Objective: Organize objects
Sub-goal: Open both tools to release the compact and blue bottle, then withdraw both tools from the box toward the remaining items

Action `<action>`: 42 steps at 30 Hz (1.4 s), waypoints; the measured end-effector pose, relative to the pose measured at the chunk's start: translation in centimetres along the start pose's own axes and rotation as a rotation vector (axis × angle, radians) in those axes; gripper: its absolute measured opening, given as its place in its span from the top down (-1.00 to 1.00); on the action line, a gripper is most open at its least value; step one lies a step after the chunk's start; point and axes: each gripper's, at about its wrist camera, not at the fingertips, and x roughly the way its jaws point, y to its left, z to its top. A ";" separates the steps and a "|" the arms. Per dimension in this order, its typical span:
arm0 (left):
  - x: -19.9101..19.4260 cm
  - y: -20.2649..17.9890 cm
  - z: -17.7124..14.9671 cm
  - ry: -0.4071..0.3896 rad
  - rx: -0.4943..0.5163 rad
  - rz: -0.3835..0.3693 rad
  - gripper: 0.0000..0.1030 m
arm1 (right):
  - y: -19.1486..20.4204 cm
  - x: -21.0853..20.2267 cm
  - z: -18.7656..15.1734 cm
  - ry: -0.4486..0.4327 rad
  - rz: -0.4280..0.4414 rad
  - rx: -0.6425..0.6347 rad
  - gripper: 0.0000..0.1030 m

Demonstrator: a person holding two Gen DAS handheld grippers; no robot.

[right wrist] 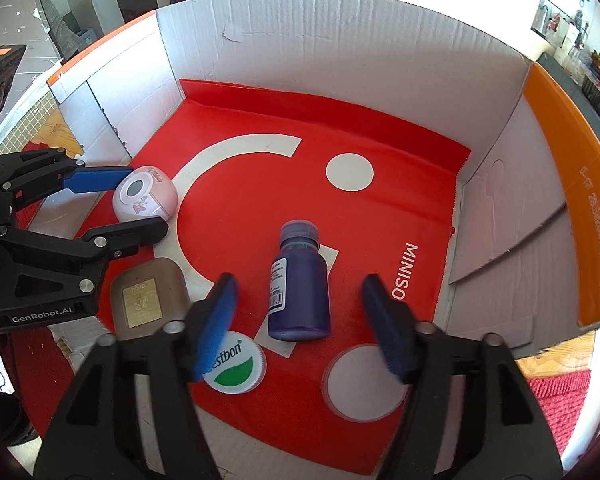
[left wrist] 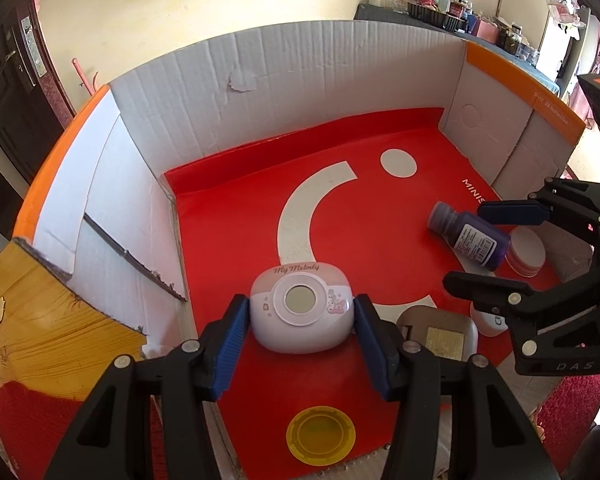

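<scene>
- Left wrist view: left claw (left wrist: 300, 312), blue pads pinching the sides of a white and pink rounded plastic case (left wrist: 302, 312) printed "My Melody", with a round grey window on top.
- Beneath the claw, a red plastic sheet (left wrist: 228, 240) lines the floor of an open white cardboard box (left wrist: 292, 76) with orange rims.
- Below the pads, near the lower edge, lies a yellow round plastic lid (left wrist: 321, 434); just right of the right pad, a grey-brown rounded compact (left wrist: 438, 334) with a gold label.
- Far right, the right claw (left wrist: 496, 248) stands over a dark blue plastic bottle (left wrist: 468, 236) lying on its side.
- Right wrist view: right claw (right wrist: 298, 308) spread, pads clear of the dark blue bottle (right wrist: 299, 292), which lies between them on the sheet, cap pointing away.
- Beside the left pad, a white screw cap (right wrist: 236, 368) printed in green; near the right pad, a white round lid (right wrist: 364, 384).
- Far left, the left claw (right wrist: 128, 204) grips the pink case (right wrist: 146, 198).
</scene>
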 end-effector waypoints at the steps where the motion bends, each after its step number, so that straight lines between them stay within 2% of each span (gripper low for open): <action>1: 0.0 0.0 0.0 -0.001 -0.002 -0.001 -0.08 | 0.3 0.0 -0.1 -0.001 -0.009 -0.011 -0.29; 15: -0.6 0.2 -0.2 -0.018 -0.032 -0.024 -0.19 | 0.6 -0.7 0.1 -0.015 -0.009 0.003 -0.29; 24: -2.3 1.0 -0.4 -0.057 -0.069 -0.046 -0.26 | 0.5 -2.4 0.1 -0.054 0.005 0.013 -0.29; 28: -3.8 1.3 -1.0 -0.091 -0.093 -0.041 -0.37 | 0.7 -3.4 0.1 -0.076 0.005 0.010 -0.30; 32: -5.3 1.4 -1.4 -0.144 -0.118 -0.027 -0.38 | 1.1 -4.3 0.4 -0.105 0.008 0.015 -0.30; 42: -9.3 0.8 -2.9 -0.260 -0.150 0.015 -0.55 | 1.2 -8.1 -1.0 -0.196 -0.006 0.019 -0.40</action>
